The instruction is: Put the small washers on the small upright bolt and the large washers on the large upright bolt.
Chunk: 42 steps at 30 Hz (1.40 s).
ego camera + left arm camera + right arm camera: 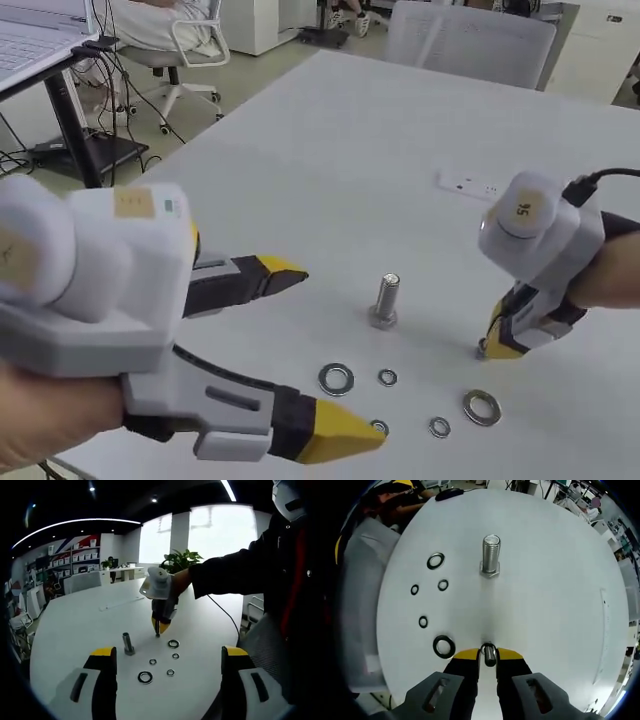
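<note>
We judge nothing threaded yet | five washers [336, 379] loose on tabletop [400, 150] near large bolt [385, 300] | right tongs [497, 346] pinch small bolt [489, 655] beside it | left tongs [169, 652] spread

An office; swivel chair [157, 58], laptop [32, 38], wall shelves [75, 555], potted plant [180, 560].

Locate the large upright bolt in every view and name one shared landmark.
Head view: large upright bolt just below centre, left of the right gripper.
Left gripper view: lower left of centre.
Right gripper view: upper centre, ahead of the jaws.
Shared landmark: the right gripper, shut on the small bolt.
</note>
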{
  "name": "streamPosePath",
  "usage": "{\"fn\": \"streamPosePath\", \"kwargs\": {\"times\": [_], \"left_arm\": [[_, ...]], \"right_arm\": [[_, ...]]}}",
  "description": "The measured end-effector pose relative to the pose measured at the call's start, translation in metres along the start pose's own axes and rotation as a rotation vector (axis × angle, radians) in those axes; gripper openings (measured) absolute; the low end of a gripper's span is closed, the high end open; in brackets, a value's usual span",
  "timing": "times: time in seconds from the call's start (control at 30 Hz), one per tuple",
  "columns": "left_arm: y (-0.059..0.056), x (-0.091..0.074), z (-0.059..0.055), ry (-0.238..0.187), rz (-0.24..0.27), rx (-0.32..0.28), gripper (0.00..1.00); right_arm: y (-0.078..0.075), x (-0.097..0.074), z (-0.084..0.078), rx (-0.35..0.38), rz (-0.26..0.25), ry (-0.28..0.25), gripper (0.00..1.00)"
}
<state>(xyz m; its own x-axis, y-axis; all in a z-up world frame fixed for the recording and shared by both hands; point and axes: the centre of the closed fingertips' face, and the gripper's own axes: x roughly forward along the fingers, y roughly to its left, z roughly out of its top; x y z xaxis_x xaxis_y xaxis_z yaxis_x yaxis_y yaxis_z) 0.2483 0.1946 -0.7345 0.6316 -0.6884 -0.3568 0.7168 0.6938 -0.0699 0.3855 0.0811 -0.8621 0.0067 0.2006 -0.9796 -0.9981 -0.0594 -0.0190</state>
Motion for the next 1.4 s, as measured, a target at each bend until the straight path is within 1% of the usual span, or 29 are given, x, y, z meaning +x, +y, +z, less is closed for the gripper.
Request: {"fn": "streamPosePath", "kwargs": {"times": [0.4, 0.63, 0.87, 1.13, 1.27, 1.4], "left_arm": [[0.0006, 0.0016, 0.0056, 0.002, 0.002, 0.019, 0.86], [0.0009, 0.0034, 0.0074, 0.002, 0.0, 0.02, 0.86], [0.0007, 0.0048, 0.0072, 0.002, -0.002, 0.019, 0.86], [0.0035, 0.0018, 0.0059, -0.001, 0.007, 0.01, 0.86], [0.0006, 0.0039, 0.0052, -0.006, 0.001, 0.003, 0.86], [-0.0015, 0.0054, 0.0034, -0.003, -0.006, 0.001, 0.86]], "right_arm": [[-0.0014, 0.006, -0.0034, 0.008, 0.003, 0.001, 0.13], [-0.0019, 0.007, -0.0032, 0.008, 0.005, 0.0, 0.13], [-0.0019, 0.0081, -0.0039, 0.008, 0.005, 0.001, 0.13], [-0.002, 0.008, -0.0032, 0.008, 0.005, -0.008, 0.14], [-0.0014, 0.0084, -0.0033, 0.008, 0.006, -0.009, 0.16], [-0.0007, 0.0077, -0.0023, 0.01, 0.007, -0.016, 0.18]]}}
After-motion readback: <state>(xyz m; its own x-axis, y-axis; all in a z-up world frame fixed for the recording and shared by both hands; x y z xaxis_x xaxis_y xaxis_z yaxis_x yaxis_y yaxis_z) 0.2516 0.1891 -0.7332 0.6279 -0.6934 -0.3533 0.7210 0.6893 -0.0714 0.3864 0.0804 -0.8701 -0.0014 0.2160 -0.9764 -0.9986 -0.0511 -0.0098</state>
